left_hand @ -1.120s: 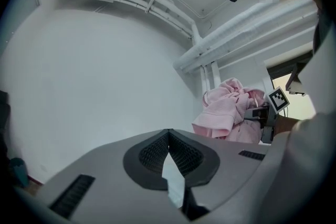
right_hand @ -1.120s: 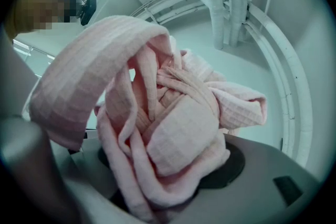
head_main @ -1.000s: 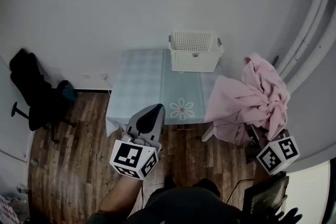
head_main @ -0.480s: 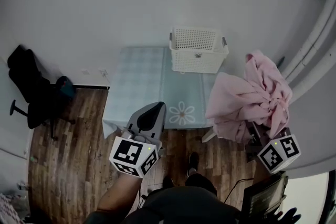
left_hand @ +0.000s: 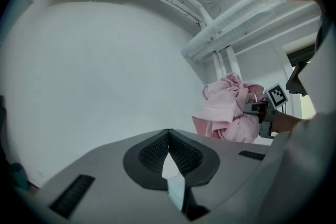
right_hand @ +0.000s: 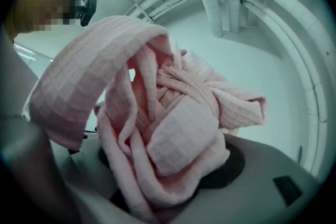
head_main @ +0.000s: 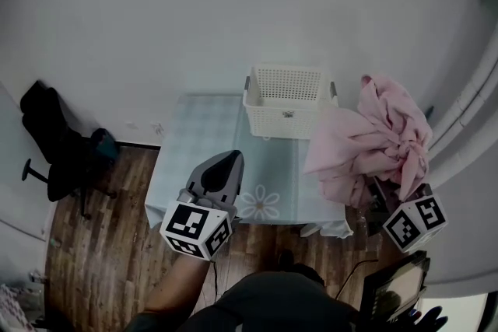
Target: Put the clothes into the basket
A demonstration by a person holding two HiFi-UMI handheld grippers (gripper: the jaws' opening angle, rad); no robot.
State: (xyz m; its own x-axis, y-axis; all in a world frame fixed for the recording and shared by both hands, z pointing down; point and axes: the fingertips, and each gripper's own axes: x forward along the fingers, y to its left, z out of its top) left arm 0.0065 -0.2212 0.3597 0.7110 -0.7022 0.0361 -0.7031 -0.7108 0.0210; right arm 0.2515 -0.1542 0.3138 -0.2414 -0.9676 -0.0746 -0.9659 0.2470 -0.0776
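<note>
A white perforated basket point(head_main: 286, 101) stands at the far edge of the table point(head_main: 194, 144), which has a pale blue cloth. A bunched pink garment point(head_main: 373, 144) hangs in the air to the right of the basket, over the table's right end. My right gripper point(right_hand: 170, 168) is shut on it, with folds of the pink garment point(right_hand: 173, 123) filling the space between the jaws and covering the tips. Its marker cube point(head_main: 414, 223) shows below the cloth. My left gripper point(head_main: 220, 171) is shut and holds nothing, above the table's near edge. The left gripper view shows the pink garment point(left_hand: 226, 110) at the right.
A black office chair point(head_main: 58, 148) stands on the wood floor point(head_main: 101, 260) at the left. A white wall rises behind the table. White pipes point(head_main: 467, 97) run along the right side. A dark screen point(head_main: 393, 288) sits at the lower right. A flower print point(head_main: 261, 202) marks the cloth.
The table and basket have drawn nearer and sit lower in the head view. The pink garment now hangs close beside the basket. Both grippers keep their state.
</note>
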